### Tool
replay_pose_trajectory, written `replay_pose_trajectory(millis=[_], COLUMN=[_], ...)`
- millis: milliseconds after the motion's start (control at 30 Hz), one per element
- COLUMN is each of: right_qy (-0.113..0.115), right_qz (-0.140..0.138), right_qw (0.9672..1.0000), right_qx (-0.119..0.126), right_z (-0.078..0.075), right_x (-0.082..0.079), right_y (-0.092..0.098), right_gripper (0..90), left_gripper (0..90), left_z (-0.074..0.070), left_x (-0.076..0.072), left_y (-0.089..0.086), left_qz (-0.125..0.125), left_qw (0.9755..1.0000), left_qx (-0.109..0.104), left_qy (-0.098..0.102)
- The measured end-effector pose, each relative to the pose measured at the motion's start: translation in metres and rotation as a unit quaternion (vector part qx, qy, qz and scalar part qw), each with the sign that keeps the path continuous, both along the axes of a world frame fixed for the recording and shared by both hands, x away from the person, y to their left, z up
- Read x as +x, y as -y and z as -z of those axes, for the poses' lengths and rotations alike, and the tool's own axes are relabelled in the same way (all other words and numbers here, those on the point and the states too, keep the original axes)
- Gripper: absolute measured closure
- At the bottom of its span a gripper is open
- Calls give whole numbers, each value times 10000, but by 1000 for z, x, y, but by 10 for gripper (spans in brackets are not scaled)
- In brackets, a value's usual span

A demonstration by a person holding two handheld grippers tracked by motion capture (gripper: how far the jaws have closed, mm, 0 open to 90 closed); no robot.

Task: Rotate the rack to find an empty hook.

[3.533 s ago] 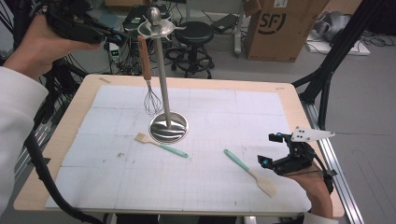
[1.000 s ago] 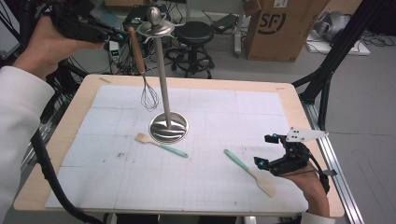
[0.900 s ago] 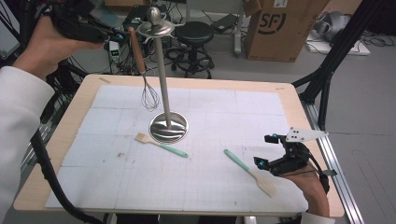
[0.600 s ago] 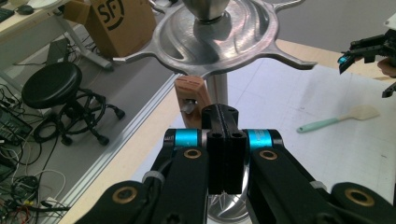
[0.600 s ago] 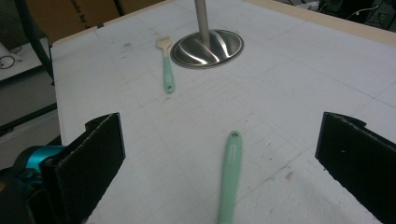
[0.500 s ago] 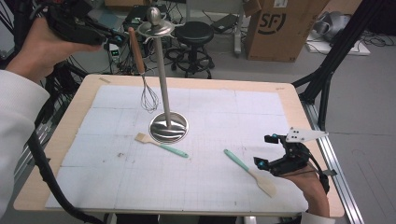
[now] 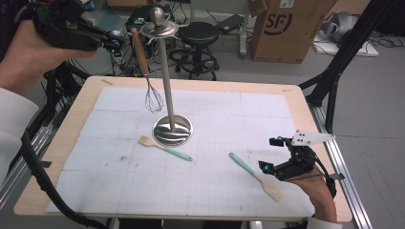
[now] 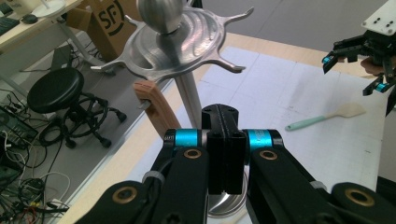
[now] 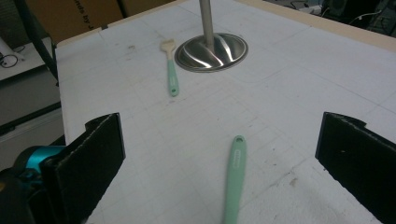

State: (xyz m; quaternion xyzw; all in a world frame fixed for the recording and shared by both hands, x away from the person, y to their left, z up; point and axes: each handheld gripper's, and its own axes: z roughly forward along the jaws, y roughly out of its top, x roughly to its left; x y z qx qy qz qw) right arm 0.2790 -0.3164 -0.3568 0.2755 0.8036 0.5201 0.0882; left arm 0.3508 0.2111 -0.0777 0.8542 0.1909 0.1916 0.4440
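In the right gripper view, the mint-green silicone spatula [image 9: 235, 175] runs off the bottom edge, blade unseen. In the left gripper view, the closed black jaws cover the wooden-handled wire whisk's [image 8: 154, 107] wires and most of the steel stand's round base [image 8: 226, 204].

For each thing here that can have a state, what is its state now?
Left gripper: shut, empty, raised beside the stand's top.
Right gripper: open, empty, above the spatula handle.
Whisk: hanging from a stand hook.
Stand: upright.
Brush: lying flat.
Spatula: lying flat.
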Motion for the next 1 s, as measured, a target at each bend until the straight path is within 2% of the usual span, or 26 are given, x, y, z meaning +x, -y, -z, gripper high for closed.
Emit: replay_pose_trajectory(millis=[267,433,700,867,1000], right_qy=[50,78,131,96,75], right_qz=[-60,-117,-123,-123,-134], right_qw=[10000,9999,9998,9999,9998], right_qx=[26,17,58,70,90], right_z=[-3,-5,-6,-5,-4], right_x=[-2,-3,-4,-4,-3], right_y=[-3,-6,-5,-4,-3], right_gripper=[4,4,4,4,4], left_gripper=[900,900,899,900,900], left_z=[-5,-6,-3,1,3], left_x=[-22,-28,-24,-16,-7], left_y=[4,12,30,40,41], left_qz=[25,89,189,230,175], left_qw=[9999,9999,9998,9997,9998], left_qx=[61,66,69,46,4], left_qy=[84,115,91,62,46])
